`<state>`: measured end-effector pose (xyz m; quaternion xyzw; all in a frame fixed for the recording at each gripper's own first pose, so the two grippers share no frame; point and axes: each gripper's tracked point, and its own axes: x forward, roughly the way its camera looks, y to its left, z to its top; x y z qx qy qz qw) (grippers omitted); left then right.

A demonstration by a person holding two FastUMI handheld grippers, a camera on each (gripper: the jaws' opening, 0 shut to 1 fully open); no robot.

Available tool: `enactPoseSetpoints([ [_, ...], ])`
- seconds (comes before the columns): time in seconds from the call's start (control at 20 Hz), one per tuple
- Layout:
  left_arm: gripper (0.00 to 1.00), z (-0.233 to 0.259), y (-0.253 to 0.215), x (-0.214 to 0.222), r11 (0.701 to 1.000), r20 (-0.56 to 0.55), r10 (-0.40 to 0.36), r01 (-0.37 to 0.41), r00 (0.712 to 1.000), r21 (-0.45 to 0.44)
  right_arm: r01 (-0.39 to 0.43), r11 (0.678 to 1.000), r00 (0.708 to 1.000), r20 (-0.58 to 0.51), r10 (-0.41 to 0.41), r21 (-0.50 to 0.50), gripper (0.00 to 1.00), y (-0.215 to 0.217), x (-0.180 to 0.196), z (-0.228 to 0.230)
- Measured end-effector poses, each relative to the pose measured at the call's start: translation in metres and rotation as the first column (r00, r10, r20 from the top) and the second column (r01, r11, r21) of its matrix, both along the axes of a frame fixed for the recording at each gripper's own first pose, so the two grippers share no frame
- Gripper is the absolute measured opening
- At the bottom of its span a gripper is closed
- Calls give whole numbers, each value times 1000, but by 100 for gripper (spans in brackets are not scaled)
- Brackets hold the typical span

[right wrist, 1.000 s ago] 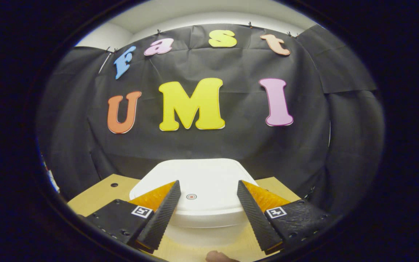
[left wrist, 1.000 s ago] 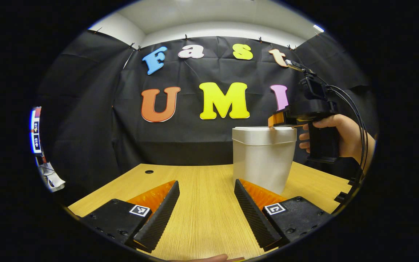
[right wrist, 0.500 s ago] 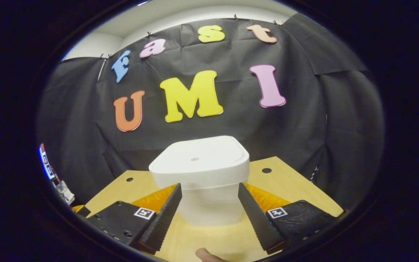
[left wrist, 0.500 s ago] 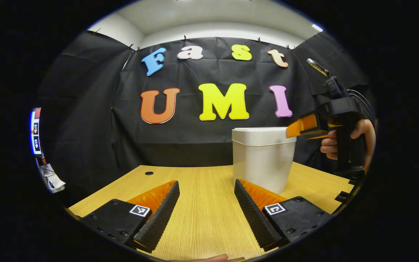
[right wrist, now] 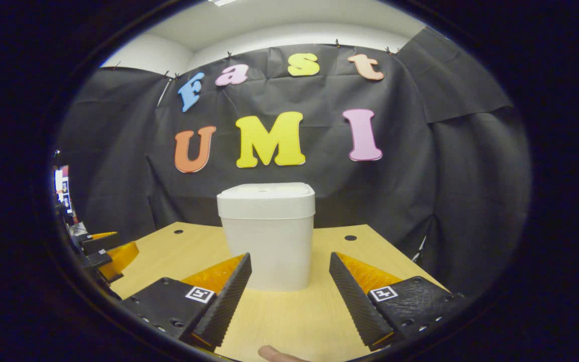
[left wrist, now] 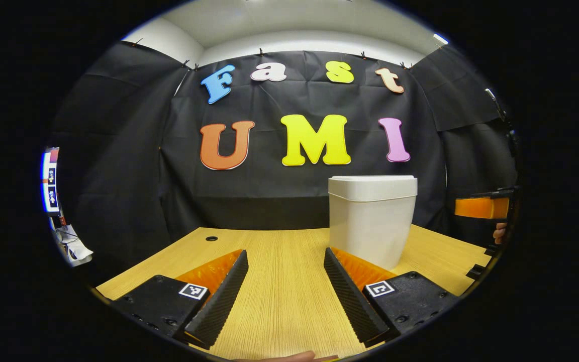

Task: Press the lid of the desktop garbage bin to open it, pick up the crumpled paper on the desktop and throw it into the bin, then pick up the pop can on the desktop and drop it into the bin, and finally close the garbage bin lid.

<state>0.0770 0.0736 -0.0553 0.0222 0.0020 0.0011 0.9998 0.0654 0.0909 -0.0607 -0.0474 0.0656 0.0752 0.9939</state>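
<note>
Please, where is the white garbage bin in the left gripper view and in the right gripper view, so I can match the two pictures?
Left gripper view: the garbage bin stands right of centre on the wooden table, lid shut, beyond the left gripper.
Right gripper view: the bin stands near the centre, just past the right gripper.
Shared landmark: the round hole in the tabletop, left of the bin.

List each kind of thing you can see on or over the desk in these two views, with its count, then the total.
Garbage bins: 1
Grippers: 2, left gripper, right gripper
Cable holes in the desk: 2, and
Total: 5
</note>
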Motion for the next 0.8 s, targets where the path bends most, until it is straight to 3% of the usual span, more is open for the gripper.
enactPoseSetpoints([
  [0.1,98,1,-4,-2,1000,6,-7,6,1000,5,-28,999,999,19,27,34,93,-5,-18,2],
  [0.35,98,4,-13,-5,1000,22,13,-12,1000,-28,-4,999,998,63,8,-49,96,-40,-46,-6],
  [0.4,98,-1,-19,-4,999,14,10,-9,1000,-37,8,997,997,79,-2,-75,92,-48,-49,-6],
  [0.45,98,-3,-25,-4,999,8,1,-1,1000,-36,19,996,996,94,-11,-83,96,-54,-52,-5],
  [0.8,98,1,-46,-11,1000,32,-25,25,999,19,24,999,996,87,-22,-22,96,-71,-66,-15],
])
